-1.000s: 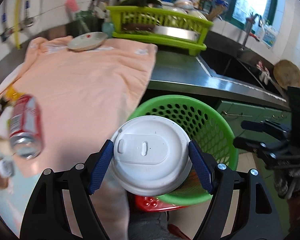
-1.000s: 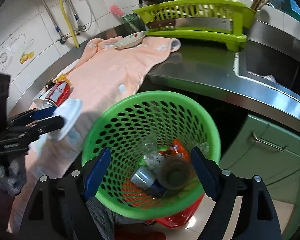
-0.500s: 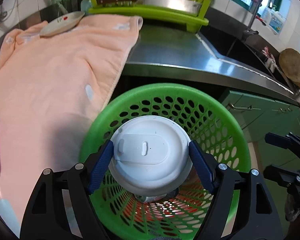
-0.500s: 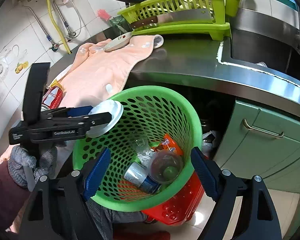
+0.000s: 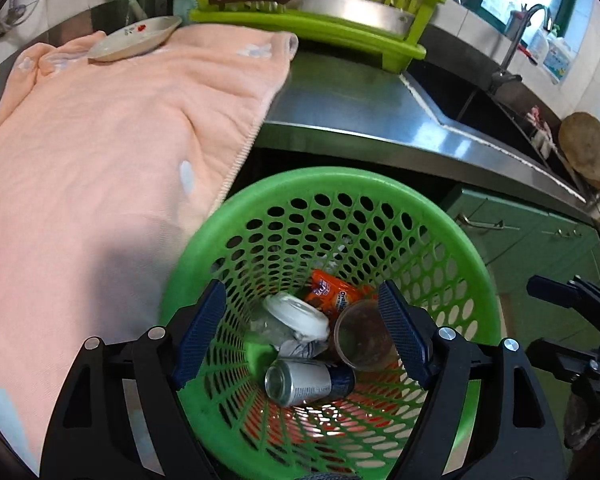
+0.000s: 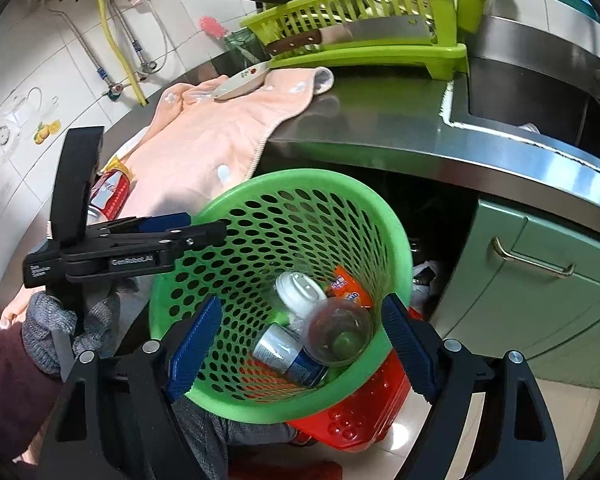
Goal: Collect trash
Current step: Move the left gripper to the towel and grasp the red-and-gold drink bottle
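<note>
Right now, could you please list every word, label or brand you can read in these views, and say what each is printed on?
"GenRobot.AI": on the side of the left gripper.
"Data Acquisition System", small and only just legible: on that gripper's body.
Red soda can: white script logo, too blurred to read.
Orange snack wrapper in the green basket: blue logo, partly hidden, unreadable.

Both wrist views look steeply down, close above green basket; counter behind shared.

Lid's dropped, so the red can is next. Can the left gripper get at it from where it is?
Probably yes. The left gripper is open and empty over the green basket, and the red can lies on its side at the towel's edge with nothing covering it.
</note>
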Tool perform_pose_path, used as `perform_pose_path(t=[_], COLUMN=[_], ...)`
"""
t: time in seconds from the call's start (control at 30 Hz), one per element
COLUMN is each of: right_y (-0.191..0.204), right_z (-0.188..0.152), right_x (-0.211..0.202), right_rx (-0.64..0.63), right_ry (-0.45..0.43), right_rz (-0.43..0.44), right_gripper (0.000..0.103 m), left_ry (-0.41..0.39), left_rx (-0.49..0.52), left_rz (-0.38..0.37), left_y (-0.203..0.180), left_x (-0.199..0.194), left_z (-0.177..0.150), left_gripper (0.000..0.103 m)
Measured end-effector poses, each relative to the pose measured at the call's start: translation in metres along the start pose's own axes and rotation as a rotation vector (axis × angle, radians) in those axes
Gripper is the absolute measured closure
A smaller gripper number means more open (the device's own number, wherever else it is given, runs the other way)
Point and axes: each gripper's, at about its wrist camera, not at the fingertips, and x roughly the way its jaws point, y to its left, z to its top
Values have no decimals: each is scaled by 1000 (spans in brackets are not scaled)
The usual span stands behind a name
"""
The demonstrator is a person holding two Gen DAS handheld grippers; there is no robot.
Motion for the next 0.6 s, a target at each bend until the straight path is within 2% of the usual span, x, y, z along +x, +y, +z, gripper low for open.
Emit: perform_pose_path(t=[0.27, 0.6], right_y=[28, 90], right_z=[10, 35], right_x=[0, 16], right_rx=[-53, -156], right_ry=[-12, -7], right_rz=[28, 95], right_gripper=[24, 24], left_ry=[-70, -129], left_rx=[-46, -166], left_rz=[28, 145], left_y=[22, 82], left_x=[-53, -118], left_z=[-14, -43], left_gripper=[25, 25])
